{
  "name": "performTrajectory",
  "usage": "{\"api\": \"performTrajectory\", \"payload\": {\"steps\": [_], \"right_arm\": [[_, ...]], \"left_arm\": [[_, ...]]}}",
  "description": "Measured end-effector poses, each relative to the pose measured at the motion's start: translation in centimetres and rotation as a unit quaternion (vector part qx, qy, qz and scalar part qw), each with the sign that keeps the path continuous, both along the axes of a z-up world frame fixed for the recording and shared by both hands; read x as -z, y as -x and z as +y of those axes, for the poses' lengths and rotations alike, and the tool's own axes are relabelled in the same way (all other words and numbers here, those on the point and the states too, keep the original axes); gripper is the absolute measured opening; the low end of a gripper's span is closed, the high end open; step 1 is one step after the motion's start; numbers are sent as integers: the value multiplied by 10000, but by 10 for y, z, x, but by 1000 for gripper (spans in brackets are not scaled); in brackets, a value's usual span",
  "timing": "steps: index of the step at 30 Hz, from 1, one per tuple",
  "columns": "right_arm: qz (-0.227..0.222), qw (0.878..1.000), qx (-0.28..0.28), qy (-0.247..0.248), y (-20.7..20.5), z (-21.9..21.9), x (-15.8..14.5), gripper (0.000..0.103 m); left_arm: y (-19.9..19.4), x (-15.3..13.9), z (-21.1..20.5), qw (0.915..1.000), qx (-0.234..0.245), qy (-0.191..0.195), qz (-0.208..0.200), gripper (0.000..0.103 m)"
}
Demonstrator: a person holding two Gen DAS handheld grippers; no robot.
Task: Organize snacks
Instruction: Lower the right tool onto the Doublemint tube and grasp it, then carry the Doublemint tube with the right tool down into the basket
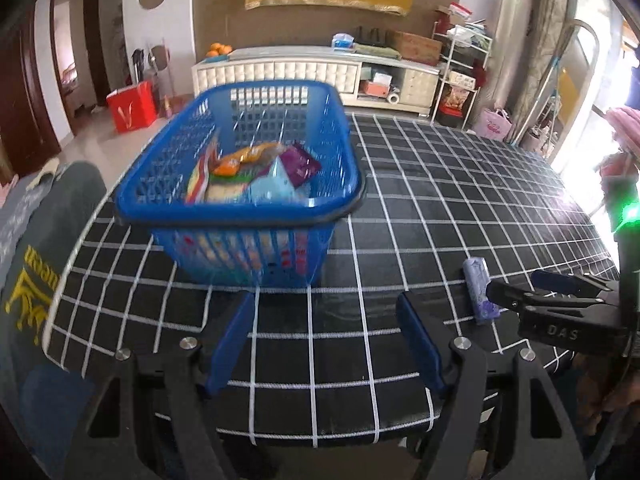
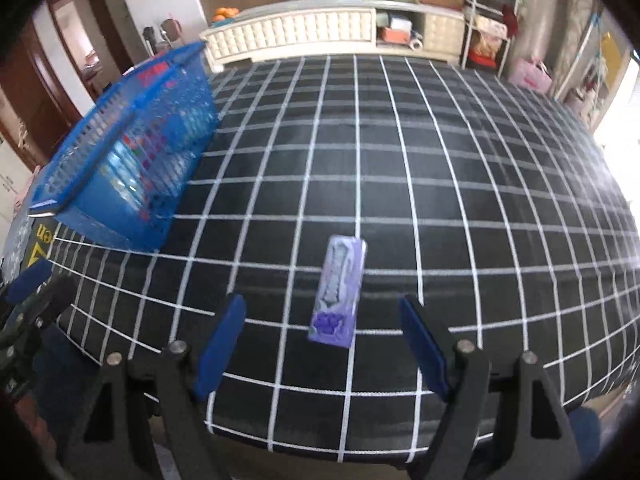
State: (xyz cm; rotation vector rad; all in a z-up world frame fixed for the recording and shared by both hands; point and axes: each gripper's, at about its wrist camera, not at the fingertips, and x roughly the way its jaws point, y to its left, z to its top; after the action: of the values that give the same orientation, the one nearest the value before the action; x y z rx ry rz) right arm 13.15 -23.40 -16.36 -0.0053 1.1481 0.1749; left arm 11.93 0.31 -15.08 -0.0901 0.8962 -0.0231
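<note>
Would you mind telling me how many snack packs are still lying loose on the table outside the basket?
1: the purple pack before the right tongs, right of the blue basket.

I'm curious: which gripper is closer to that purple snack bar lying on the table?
Right. The right gripper is open around the purple snack bar; the left gripper sits off to the bar's left.

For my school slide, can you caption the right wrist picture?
Open right hand-held gripper lined up on a purple snack pack on the checked tablecloth.
</note>
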Motion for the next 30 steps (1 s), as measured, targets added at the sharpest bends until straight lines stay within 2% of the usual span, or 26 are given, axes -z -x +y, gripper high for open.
{"api": "performTrajectory", "payload": {"steps": [3, 7, 13, 15, 20, 24, 30], "right_arm": [[159, 9998, 133, 53, -5, -2, 16, 82], [329, 9990, 160, -240, -12, -5, 32, 82], [351, 9992, 172, -67, -18, -1, 44, 81], [246, 9996, 139, -33, -17, 0, 43, 73], [-8, 9998, 89, 203, -13, 6, 44, 36], [-24, 10000, 7, 65, -10, 8, 41, 35], [-361, 9991, -226, 53, 4, 21, 4, 35]], "left_arm": [[1, 12, -3, 9999, -7, -110, 111, 71], [-3, 21, -7, 9995, -7, -250, 193, 71], [-8, 27, -9, 9993, -37, -260, 265, 71], [-9, 28, -7, 9993, -67, -279, 251, 71], [-11, 27, -4, 9993, -118, -259, 252, 71], [-10, 27, 0, 9994, -148, -179, 245, 71], [-4, 17, 5, 9998, -145, -27, 97, 71]]}}
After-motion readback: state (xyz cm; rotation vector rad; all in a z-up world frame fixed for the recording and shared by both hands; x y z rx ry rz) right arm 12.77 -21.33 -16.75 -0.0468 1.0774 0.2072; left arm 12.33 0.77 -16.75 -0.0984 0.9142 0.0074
